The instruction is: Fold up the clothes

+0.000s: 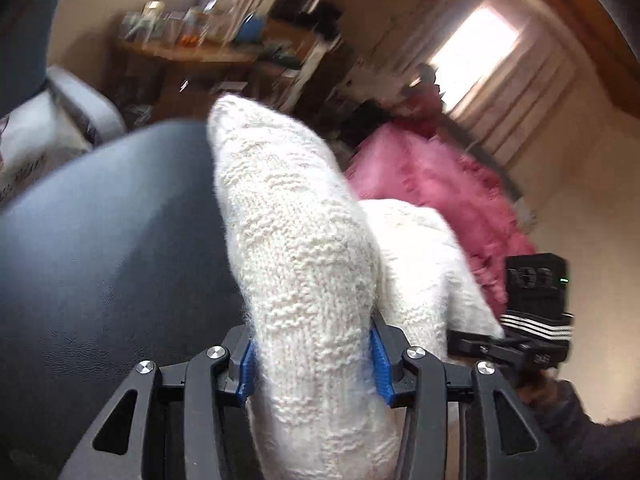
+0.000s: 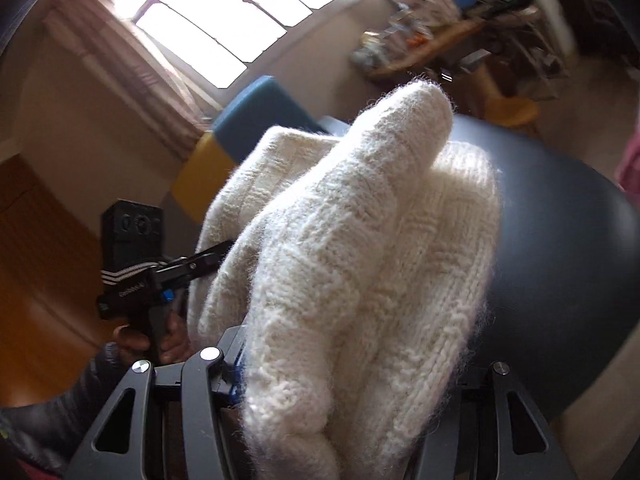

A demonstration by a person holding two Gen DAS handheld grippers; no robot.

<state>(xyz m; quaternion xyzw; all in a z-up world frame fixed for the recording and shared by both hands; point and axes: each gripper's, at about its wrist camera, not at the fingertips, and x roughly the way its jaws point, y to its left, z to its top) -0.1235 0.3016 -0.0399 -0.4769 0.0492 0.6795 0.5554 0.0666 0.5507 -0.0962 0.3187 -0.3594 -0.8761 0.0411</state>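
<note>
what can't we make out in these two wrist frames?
- Right gripper, right wrist view: the white knit sweater covers its right finger and the gap.
- Sweater's overall shape and fold state: cut off by the bottom edge in both views.
- Shelf clutter, left wrist view: motion-blurred, items unreadable.
- Pink garment, left wrist view: blurred and partly behind the sweater; type unclear.
- Dark surface: edges out of frame.

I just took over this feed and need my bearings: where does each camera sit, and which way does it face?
Left wrist: sits on the left gripper, looks along its fingers at the white knit sweater clamped between them, over the dark table; the right gripper and its hand show at right.
Right wrist: sits on the right gripper, looks along the same sweater toward the window; the left gripper shows at left.
Shared: sweater, table, each other's gripper.
</note>
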